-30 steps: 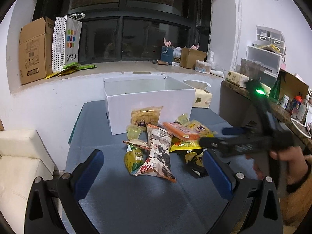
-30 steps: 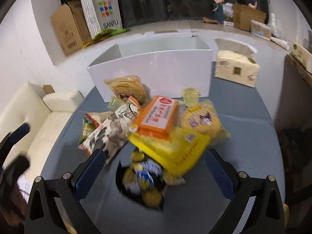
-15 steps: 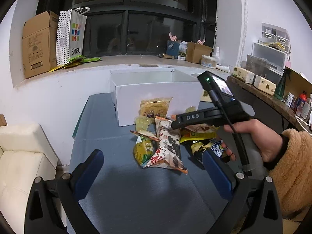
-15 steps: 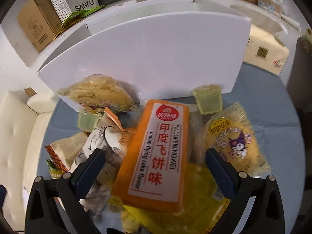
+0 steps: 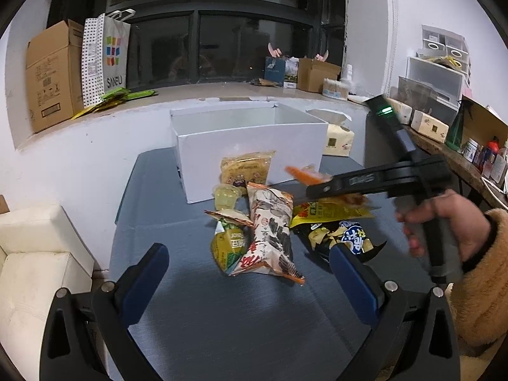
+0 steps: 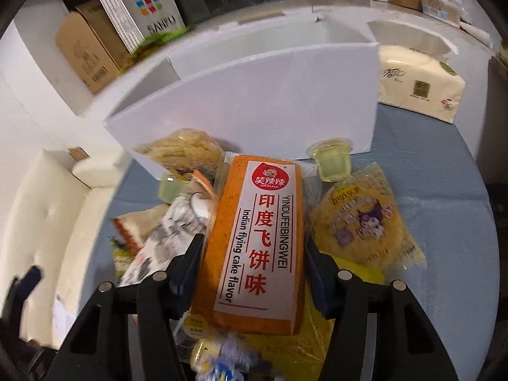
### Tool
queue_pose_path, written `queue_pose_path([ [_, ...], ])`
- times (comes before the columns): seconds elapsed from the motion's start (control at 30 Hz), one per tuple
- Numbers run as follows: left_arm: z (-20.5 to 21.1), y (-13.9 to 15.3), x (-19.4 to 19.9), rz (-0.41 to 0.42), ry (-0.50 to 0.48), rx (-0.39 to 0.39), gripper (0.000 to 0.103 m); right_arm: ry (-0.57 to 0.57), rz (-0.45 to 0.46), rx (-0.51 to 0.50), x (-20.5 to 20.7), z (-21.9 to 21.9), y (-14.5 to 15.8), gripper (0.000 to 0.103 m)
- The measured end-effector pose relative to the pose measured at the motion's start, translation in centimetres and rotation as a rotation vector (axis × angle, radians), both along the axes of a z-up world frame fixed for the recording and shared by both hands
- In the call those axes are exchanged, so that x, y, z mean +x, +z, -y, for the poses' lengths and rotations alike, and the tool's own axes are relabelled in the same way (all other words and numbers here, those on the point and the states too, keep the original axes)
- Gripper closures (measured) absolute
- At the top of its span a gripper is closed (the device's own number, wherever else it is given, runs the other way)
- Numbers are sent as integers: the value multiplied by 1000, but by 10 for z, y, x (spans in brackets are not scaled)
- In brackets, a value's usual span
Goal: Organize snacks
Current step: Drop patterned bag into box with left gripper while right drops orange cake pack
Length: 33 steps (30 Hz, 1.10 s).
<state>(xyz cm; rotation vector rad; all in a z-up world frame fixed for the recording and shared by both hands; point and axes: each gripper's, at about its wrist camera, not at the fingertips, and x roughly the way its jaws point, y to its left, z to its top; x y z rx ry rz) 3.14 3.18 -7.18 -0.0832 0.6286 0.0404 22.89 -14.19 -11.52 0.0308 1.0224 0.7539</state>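
A pile of snack packets lies on the grey table [image 5: 190, 301] in front of an open white box [image 5: 254, 139]. My right gripper [image 6: 254, 254] is closing its jaws on a long orange flying-cake packet [image 6: 254, 238], and both pads touch the packet's sides. In the left wrist view the right gripper [image 5: 317, 187] reaches in from the right, and the orange packet [image 5: 301, 173] tilts up at its far end. My left gripper [image 5: 247, 250] is open above the near table, just short of a black-and-white bag [image 5: 270, 231], with nothing between its fingers.
Around the orange packet lie a yellow cartoon packet [image 6: 362, 222], jelly cups [image 6: 335, 158], a noodle packet [image 5: 246, 171], a black chip bag [image 5: 346, 238] and a yellow-green bag [image 5: 227, 244]. A tissue pack [image 5: 338, 136] stands right of the box. A white sofa [image 5: 38, 254] is at left.
My right gripper moved forward over the pile and its jaws narrowed from wide open onto the orange packet, whose far end rose. The left gripper stayed nearly still.
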Motion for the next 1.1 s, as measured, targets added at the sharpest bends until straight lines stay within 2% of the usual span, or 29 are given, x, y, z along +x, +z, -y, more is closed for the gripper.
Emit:
queue_pose_path([
  [0.2, 8, -2, 17, -27, -47, -12, 0, -8, 77, 100, -25, 51, 36, 41],
  [0.4, 19, -4, 51, -82, -117, 15, 0, -53, 133, 183, -54, 94, 54, 41],
  [0.6, 23, -21, 115, -214, -176, 35, 0, -110, 148, 234, -66, 123, 53, 41],
  [0.77, 25, -45, 157, -364, -188, 120, 2, -127, 139, 244, -67, 136, 47, 41],
  [0.8, 25, -48, 160, -385, -209, 122, 10, -131, 141, 238, -66, 138, 46, 41],
  [0.83, 25, -52, 162, -400, -224, 129, 29, -131, 144, 233, -65, 138, 45, 41],
  [0.9, 27, -58, 165, -427, -241, 173, 54, -130, 139, 239, -65, 138, 43, 41],
  [0.97, 27, -59, 165, -435, -255, 169, 60, -127, 133, 241, -65, 136, 41, 40],
  [1.03, 27, -56, 160, -415, -252, 160, 66, -115, 131, 238, -66, 133, 40, 40],
  [1.1, 24, -49, 151, -377, -252, 146, 68, -110, 134, 232, -66, 131, 39, 40],
])
